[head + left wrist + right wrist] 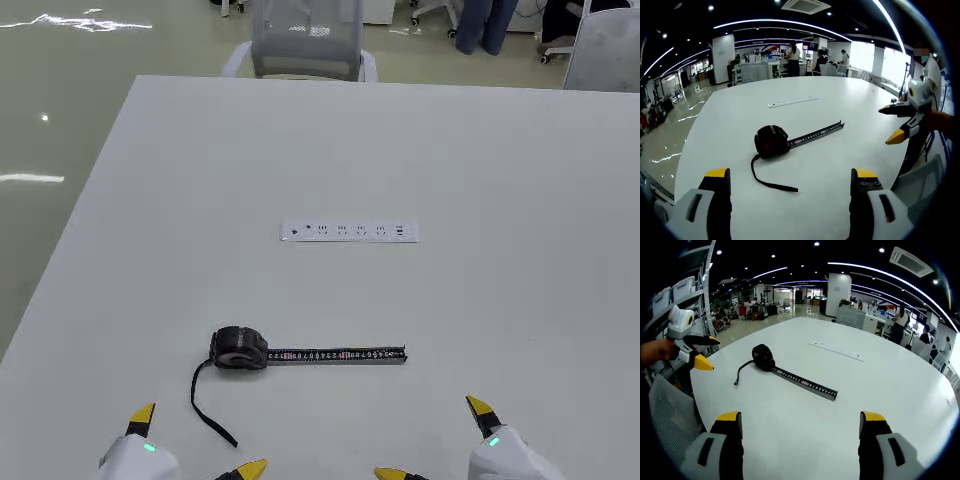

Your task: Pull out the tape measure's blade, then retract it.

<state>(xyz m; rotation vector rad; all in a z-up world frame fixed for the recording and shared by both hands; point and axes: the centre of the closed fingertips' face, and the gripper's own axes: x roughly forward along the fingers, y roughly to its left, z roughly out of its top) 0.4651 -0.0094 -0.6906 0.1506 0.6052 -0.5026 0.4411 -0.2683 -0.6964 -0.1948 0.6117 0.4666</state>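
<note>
A black tape measure (239, 349) lies on the white table (330, 160), its blade (337, 355) drawn out to the right and lying flat. A black wrist strap (205, 405) trails from the case toward me. My left gripper (196, 441) is open at the table's near edge, below and left of the case, holding nothing. My right gripper (437, 437) is open too, near the edge below the blade's end. The tape measure (771, 141) lies ahead of the left gripper (788, 180), and the right gripper (800, 420) faces the blade (805, 383) from apart.
A white power strip (348, 232) is set into the table beyond the tape measure. A grey mesh chair (306, 40) stands at the far edge. Shiny floor lies off the table's left side. People and desks are far behind.
</note>
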